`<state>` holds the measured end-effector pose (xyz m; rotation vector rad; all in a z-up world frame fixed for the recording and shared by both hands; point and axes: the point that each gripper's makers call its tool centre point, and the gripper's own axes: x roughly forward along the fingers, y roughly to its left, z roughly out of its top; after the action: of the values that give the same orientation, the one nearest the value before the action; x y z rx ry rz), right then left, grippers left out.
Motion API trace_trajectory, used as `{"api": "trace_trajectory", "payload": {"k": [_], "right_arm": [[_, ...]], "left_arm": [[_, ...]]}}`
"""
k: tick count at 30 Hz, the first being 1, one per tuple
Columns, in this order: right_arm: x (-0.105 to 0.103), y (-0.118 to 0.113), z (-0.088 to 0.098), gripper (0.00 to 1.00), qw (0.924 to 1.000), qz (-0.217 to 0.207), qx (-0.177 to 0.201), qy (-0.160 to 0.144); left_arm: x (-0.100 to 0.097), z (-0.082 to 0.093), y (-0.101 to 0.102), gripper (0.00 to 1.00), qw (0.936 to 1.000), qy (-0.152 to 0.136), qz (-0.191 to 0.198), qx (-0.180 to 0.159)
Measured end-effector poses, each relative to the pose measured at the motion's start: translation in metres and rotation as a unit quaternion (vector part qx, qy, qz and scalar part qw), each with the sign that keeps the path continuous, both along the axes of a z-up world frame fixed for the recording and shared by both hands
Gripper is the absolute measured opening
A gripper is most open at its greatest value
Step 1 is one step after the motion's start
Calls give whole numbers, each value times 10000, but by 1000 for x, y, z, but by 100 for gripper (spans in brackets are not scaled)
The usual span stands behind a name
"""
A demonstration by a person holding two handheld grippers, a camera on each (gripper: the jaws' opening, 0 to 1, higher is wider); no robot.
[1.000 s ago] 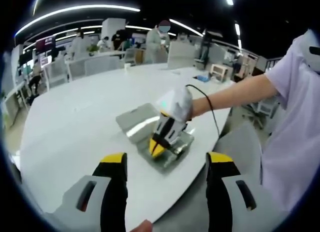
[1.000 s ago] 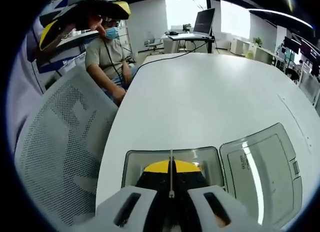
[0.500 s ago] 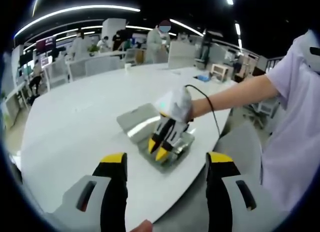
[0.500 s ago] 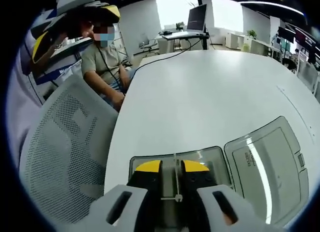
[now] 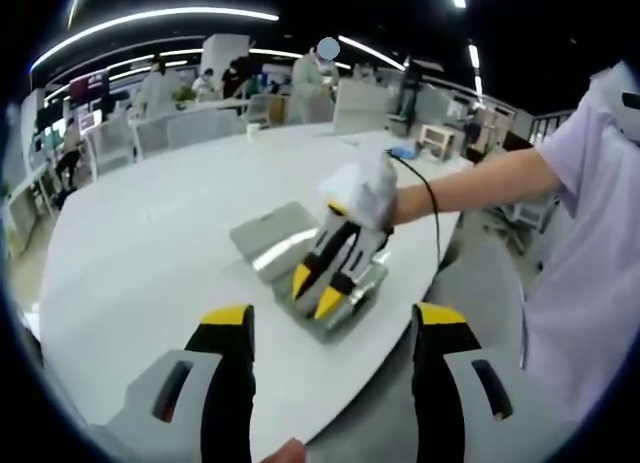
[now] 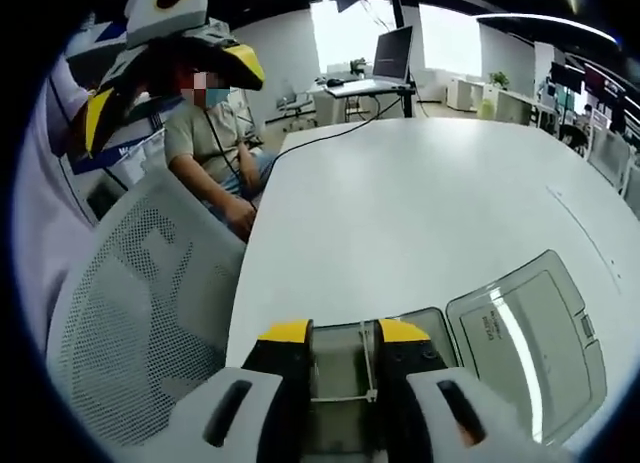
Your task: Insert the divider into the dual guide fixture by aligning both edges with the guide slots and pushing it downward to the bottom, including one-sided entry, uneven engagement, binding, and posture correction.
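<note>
The guide fixture (image 6: 436,315) is a clear shallow box at the white table's near edge, with its hinged lid (image 6: 530,348) lying open beside it. The divider (image 6: 366,368), a thin clear plate seen edge-on, stands upright inside the box. My right gripper (image 6: 345,333) is open, its yellow-tipped jaws on either side of the divider and apart from it. In the left gripper view the right gripper (image 5: 314,291) hovers open just over the fixture (image 5: 350,308), next to the lid (image 5: 270,233). My left gripper (image 5: 334,321) is held back from the table, open and holding nothing; it also shows raised in the right gripper view (image 6: 172,88).
A grey mesh chair back (image 6: 130,323) stands close to the table edge by the fixture. A seated person (image 6: 215,143) is beyond it. A black cable (image 6: 340,118) crosses the far table toward a monitor (image 6: 392,53). The person's arm (image 5: 470,188) reaches in from the right.
The right gripper was shut on the divider; its jaws have spread and let it go, leaving it standing in the fixture, and the gripper has drawn back slightly. The left gripper has stayed put.
</note>
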<state>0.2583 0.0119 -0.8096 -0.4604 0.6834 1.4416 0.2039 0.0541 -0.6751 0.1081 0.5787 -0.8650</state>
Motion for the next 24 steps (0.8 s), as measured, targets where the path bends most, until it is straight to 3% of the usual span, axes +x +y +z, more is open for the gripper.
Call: {"api": "trace_trajectory", "payload": {"k": [6,24], "right_arm": [[-3,-7,20,21,9995,-216,211,-97],[-19,-41,77,25,9925,-911,671,-468]], "left_arm": [[-3,2,-10,62,9998,-69,-188,53],[-14,-6,-11,62,9987,-64,-467,205]]}}
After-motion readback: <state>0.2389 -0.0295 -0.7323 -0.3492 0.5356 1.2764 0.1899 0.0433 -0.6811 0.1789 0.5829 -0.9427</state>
